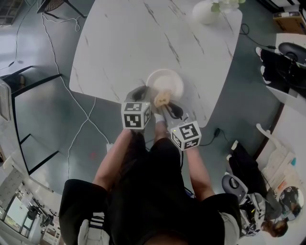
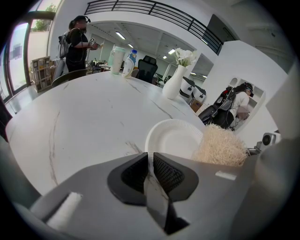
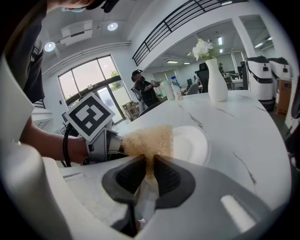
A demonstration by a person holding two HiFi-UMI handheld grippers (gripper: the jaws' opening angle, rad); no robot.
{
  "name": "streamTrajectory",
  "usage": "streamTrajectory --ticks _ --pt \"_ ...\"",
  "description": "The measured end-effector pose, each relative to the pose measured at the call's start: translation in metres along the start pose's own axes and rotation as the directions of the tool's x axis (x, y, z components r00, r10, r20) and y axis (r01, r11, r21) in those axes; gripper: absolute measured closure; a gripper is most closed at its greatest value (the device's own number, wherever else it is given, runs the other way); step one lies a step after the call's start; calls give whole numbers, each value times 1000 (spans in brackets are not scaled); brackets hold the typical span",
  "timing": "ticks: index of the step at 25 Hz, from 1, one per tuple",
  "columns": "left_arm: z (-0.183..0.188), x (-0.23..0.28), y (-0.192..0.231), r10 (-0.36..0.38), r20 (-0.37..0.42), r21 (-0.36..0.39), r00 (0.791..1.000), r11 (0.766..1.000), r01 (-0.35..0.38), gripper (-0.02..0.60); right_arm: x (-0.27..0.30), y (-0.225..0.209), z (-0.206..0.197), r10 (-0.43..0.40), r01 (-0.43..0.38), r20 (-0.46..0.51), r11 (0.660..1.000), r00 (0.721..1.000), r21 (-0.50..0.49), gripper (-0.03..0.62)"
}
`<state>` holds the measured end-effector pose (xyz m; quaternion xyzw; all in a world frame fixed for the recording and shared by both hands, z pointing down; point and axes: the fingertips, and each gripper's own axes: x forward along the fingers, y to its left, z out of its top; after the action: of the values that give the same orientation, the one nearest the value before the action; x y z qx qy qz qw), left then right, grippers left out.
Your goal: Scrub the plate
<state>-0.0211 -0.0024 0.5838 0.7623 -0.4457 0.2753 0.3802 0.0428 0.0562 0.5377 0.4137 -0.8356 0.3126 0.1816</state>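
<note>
A white paper plate (image 1: 166, 81) lies near the front edge of the white marble table (image 1: 134, 43). My left gripper (image 1: 142, 92) is at the plate's left rim, and in the left gripper view the plate (image 2: 174, 137) has its near rim pinched between the almost shut jaws of that gripper (image 2: 151, 161). My right gripper (image 1: 162, 104) is shut on a tan fibrous scrubber (image 1: 161, 98) that rests at the plate's near edge. In the right gripper view the scrubber (image 3: 147, 139) stands up from the jaws, left of the plate (image 3: 191, 143). The scrubber (image 2: 221, 146) sits right of the plate in the left gripper view.
A white vase with flowers (image 1: 206, 11) stands at the table's far right, well behind the plate. Bottles and a cup (image 2: 123, 60) sit at the far end, where a person (image 2: 77, 42) stands. Cables (image 1: 71, 95) trail on the floor to the left.
</note>
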Motion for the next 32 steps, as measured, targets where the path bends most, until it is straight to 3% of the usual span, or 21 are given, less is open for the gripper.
streamTrajectory --ticks 20,32 --pt "-2 0 -1 -4 -12 6 1000 1000 4 537 -27 -21 3 -71 70 39 997 997 28 539" --pt "-4 -1 -5 -20 -22 42 1000 999 21 537 -27 -12 8 -63 62 56 998 996 22 539"
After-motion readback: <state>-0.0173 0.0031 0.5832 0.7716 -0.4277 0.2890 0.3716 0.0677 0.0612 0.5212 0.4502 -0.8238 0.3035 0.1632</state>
